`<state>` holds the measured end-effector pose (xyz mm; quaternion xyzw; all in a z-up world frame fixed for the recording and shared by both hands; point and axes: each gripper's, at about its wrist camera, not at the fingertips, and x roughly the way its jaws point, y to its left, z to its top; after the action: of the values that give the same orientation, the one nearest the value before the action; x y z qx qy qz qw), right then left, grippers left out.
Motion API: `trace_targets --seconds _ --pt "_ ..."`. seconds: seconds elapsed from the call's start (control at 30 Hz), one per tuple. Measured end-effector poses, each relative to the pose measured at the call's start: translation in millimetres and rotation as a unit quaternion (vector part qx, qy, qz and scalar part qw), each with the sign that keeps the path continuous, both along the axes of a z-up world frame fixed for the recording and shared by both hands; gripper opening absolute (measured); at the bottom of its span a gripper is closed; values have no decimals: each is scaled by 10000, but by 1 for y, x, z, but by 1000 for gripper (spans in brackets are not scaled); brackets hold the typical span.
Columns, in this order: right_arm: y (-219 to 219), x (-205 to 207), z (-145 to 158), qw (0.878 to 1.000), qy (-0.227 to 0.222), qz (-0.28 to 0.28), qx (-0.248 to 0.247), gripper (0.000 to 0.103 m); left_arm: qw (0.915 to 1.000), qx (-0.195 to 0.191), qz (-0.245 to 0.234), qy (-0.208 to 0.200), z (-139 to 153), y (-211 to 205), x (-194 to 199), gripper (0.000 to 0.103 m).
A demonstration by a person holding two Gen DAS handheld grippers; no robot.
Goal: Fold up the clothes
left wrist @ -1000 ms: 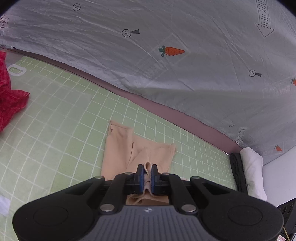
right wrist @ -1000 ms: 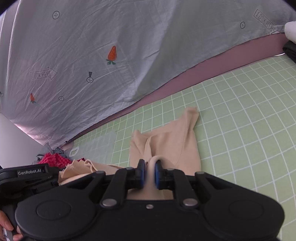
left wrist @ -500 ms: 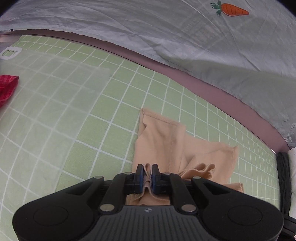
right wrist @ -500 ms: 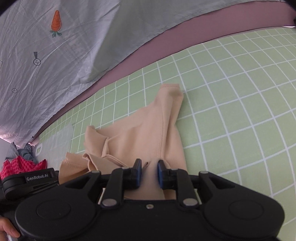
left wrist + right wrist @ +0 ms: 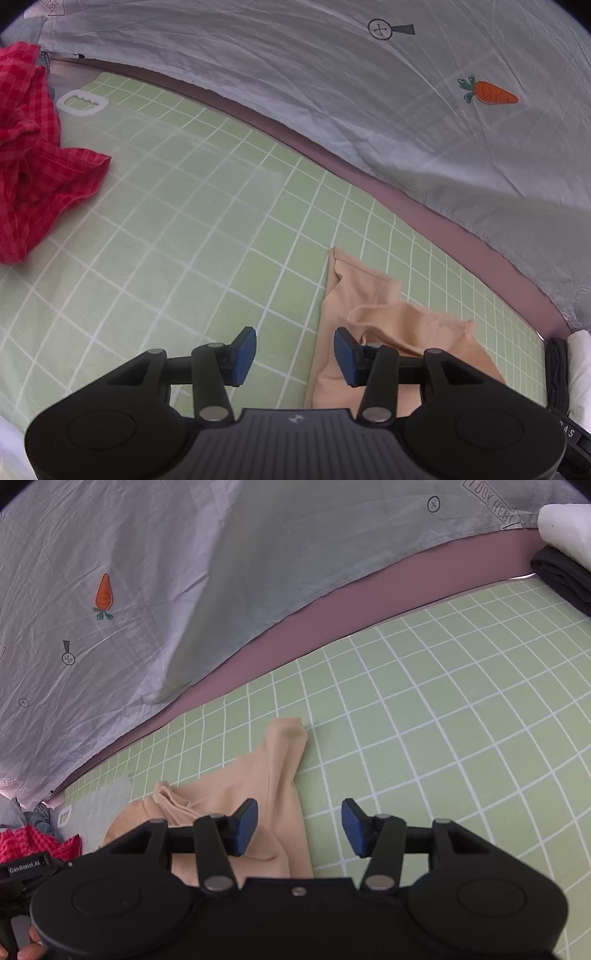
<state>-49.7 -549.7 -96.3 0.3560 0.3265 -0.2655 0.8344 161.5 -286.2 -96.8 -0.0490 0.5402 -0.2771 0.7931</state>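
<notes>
Both the left gripper (image 5: 294,356) and right gripper (image 5: 299,826) fingers are opening, nothing pinched; lift clear without snagging the seemingly folded beige stretchy garment (image 5: 373,332) on the green grid-pattern mat (image 5: 177,236).

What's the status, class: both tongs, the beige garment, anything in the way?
Left tongs and right tongs opening, nothing gripped. Beige garment loose on green mat. Red checked cloth lies apart.

We see the garment (image 5: 373,325) lying on the mat (image 5: 192,229), the sheet (image 5: 332,92) behind it, the red cloth (image 5: 33,158) far left, folded clothes (image 5: 565,554) far right.
</notes>
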Motion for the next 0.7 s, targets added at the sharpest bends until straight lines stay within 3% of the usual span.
trace_targets --seconds 0.17,0.27,0.6,0.67,0.7 --pt "17 0 -9 9992 101 379 -92 52 9985 163 -469 239 -20 -11 -23 50" --pt "25 7 -15 9976 129 662 -131 52 9976 210 -649 127 -23 -25 -30 51" --pt "20 50 -31 9937 272 1073 -160 52 9958 99 -913 0 -38 -54 -14 48" --pt "22 54 -31 9921 295 1205 -188 44 9956 -26 -936 14 -38 -53 -15 23" --pt "23 55 -29 9912 317 1263 -222 41 9954 -39 -959 -19 -38 -54 -17 16"
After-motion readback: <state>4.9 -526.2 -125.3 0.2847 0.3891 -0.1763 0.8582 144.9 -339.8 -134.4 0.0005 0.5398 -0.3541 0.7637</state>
